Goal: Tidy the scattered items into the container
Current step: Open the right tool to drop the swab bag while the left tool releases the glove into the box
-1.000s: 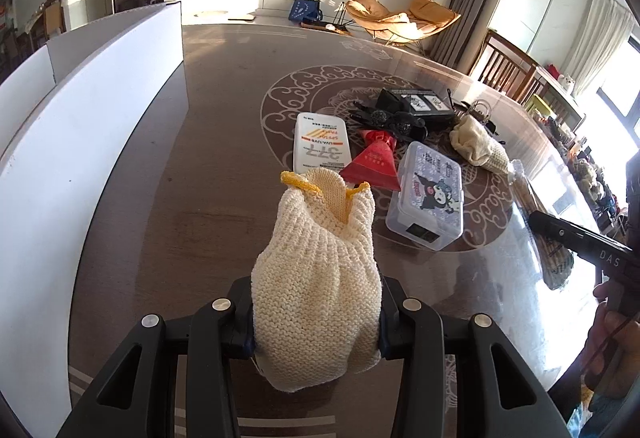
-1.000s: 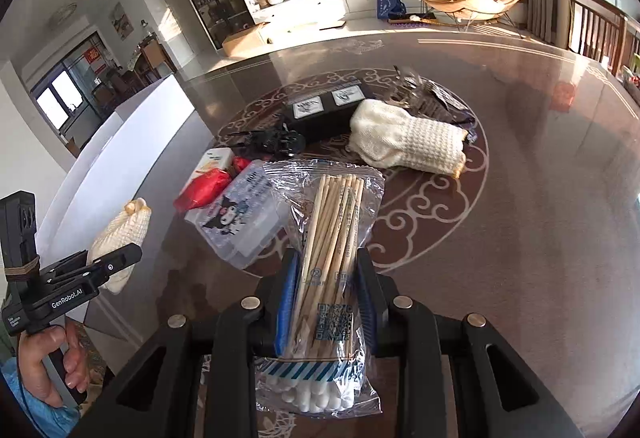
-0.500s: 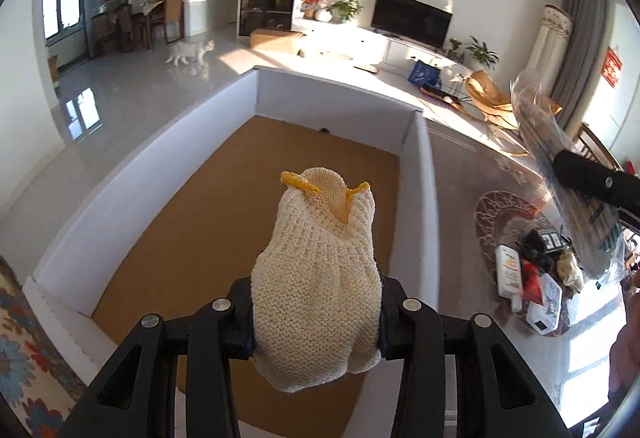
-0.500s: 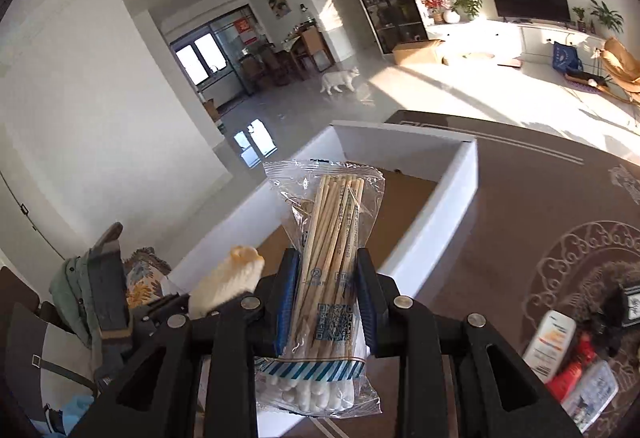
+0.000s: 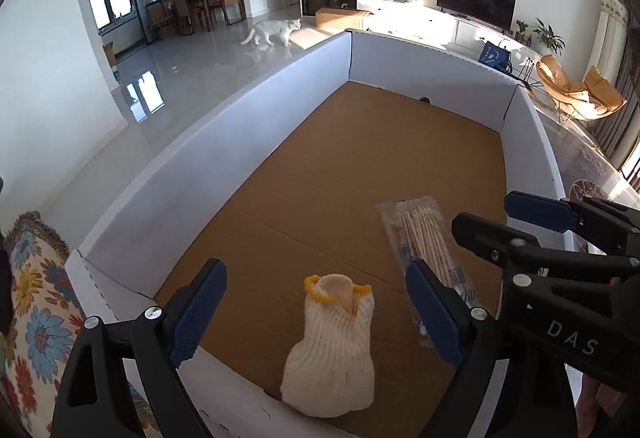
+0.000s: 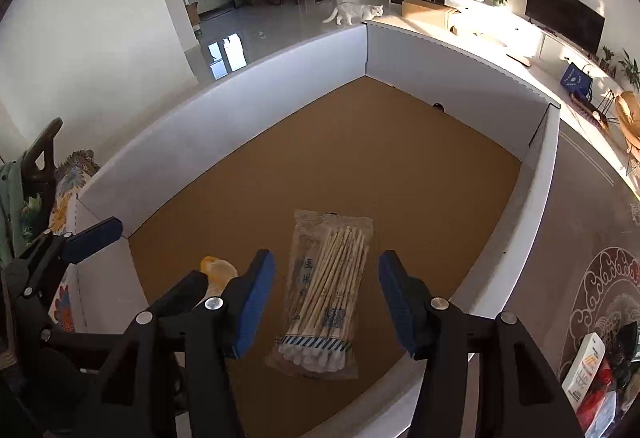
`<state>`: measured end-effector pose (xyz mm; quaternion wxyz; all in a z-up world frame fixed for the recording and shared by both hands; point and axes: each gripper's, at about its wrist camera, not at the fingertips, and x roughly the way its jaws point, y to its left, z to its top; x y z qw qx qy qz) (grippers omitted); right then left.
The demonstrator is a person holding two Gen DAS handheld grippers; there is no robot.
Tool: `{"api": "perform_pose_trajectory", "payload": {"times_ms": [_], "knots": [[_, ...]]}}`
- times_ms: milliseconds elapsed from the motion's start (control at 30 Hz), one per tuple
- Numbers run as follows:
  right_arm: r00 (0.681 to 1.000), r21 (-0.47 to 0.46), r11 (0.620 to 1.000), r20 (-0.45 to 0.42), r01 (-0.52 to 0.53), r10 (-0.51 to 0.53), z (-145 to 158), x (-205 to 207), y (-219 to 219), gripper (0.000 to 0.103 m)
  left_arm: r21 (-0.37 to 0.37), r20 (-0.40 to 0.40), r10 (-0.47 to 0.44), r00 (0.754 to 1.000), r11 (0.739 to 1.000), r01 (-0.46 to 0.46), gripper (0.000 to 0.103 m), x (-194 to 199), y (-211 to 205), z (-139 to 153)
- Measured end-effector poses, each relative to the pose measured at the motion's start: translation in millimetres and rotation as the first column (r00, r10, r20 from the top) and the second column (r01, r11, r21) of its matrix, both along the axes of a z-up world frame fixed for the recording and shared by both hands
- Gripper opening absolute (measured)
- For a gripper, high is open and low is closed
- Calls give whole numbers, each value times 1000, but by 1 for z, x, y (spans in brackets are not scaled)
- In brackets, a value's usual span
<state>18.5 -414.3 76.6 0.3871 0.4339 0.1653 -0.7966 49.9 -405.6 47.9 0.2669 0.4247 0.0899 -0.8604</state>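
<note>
Container: a wide cardboard box (image 5: 256,141) with white walls and a bare brown floor stood below both grippers, filling the middle of each view.
Knitted glove: a cream glove with a yellow cuff (image 5: 332,342) lay on the box floor close to the near wall, between the fingers of the left gripper (image 5: 316,312) but clear of both pads.
Left gripper: its blue-padded jaws were spreading apart, nothing pinched.
Cotton swabs: a clear packet of wooden-stick swabs (image 6: 324,298) lay flat on the box floor, to the right of the glove.
Right gripper: (image 6: 326,302) its jaws were opening too, the packet lying below and between them, untouched by either pad.
Writing: the right gripper's black body carried the letters "DAS" (image 5: 570,336); the packet had blue printing too small to read.
Left wrist view only: the whole glove, and the right gripper reaching in from the right edge.
Right wrist view only: only the glove's yellow cuff (image 6: 214,266) peeping past a finger; the dark patterned tabletop (image 6: 560,238) beside the box, with leftover items (image 6: 592,370) at the lower right corner.
Room: a white cat (image 5: 274,31) stood on the tiled floor beyond the box.
</note>
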Motion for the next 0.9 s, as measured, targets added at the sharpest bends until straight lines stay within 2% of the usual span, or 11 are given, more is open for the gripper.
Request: {"api": "perform_pose_trajectory", "payload": {"times_ms": [67, 133, 233, 367, 400, 467, 567, 700, 800, 833, 900], "knots": [[1000, 56, 998, -20, -2, 3, -11, -4, -1, 56, -21, 33, -25, 999, 999, 25, 91, -3, 8, -5], [995, 102, 994, -89, -37, 46, -13, 2, -2, 56, -43, 64, -38, 997, 998, 41, 91, -7, 16, -10], [986, 129, 989, -137, -73, 91, -12, 7, 5, 55, -81, 73, -49, 996, 995, 55, 91, -6, 25, -10], [989, 118, 990, -113, -80, 94, -11, 1, 17, 52, -10, 17, -76, 997, 997, 76, 91, -3, 27, -7], [992, 89, 993, -87, -83, 91, -11, -4, 22, 52, -3, 10, -79, 997, 997, 79, 91, -4, 30, -7], [995, 61, 995, -55, -79, 83, -9, -9, 30, 52, -15, -3, -94, 996, 995, 94, 91, -5, 38, -5], [996, 108, 992, -49, -66, 71, -7, -5, 29, 52, -43, -10, -113, 994, 993, 113, 91, -6, 48, -3], [999, 70, 997, -25, -28, 30, -2, -6, 49, 52, -33, -50, -102, 993, 994, 101, 92, -1, 50, -1], [999, 80, 997, -48, 1, 3, 0, -6, 55, 53, -38, -50, -87, 995, 996, 85, 92, -5, 50, -1], [997, 58, 998, -76, 6, -2, 5, -4, 59, 55, -47, -44, -82, 996, 996, 80, 92, -5, 51, -1], [982, -31, 1000, -191, 3, -9, 26, 8, 80, 55, -78, -76, -86, 993, 994, 80, 91, 2, 61, 8]]}}
